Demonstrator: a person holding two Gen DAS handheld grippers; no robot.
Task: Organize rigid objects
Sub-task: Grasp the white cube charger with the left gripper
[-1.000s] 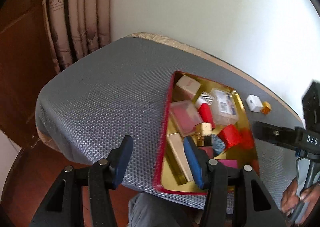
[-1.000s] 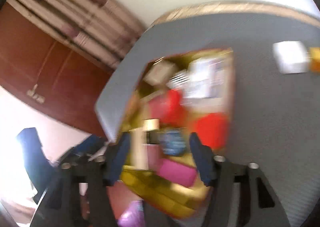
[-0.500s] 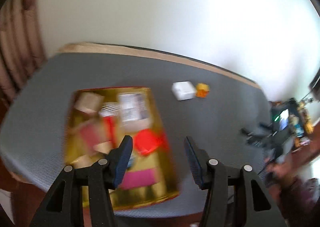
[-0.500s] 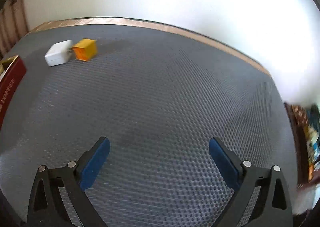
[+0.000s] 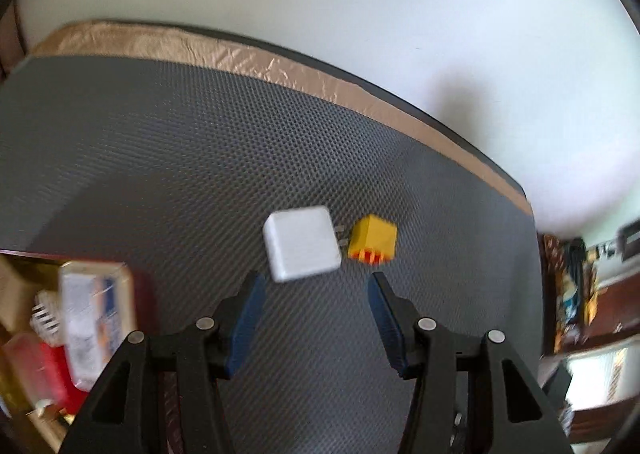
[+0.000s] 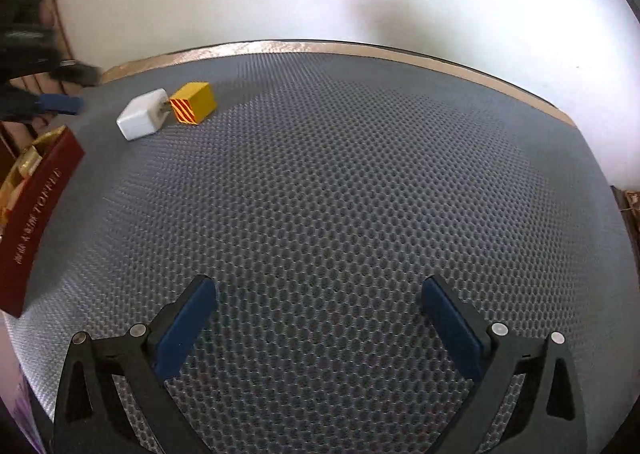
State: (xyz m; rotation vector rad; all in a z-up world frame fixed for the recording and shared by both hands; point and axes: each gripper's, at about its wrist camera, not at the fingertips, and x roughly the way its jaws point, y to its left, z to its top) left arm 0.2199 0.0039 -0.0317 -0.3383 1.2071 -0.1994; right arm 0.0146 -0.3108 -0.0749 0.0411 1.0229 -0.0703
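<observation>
A white plug adapter (image 5: 301,242) lies on the grey mesh table with its prongs toward a yellow cube (image 5: 373,239) beside it. My left gripper (image 5: 314,286) is open and empty, just short of the adapter, jaws spanning both objects. Both also show in the right wrist view: the adapter (image 6: 142,119) and the cube (image 6: 193,108), which has a red-striked face, at the far left. My right gripper (image 6: 318,292) is wide open and empty over bare mesh, far from them. The left gripper's blue fingertip (image 6: 60,103) enters at the left edge.
A red tin (image 6: 34,219) with a gold inside sits at the table's left end, holding several small boxes and items (image 5: 96,318). The tan table edge (image 5: 280,67) meets a white wall behind. Shelves with clutter (image 5: 576,286) stand off to the right.
My left gripper has swung right from over the tin toward the adapter and cube and is now close to them. My right gripper moved off the tin to bare mesh and opened wider.
</observation>
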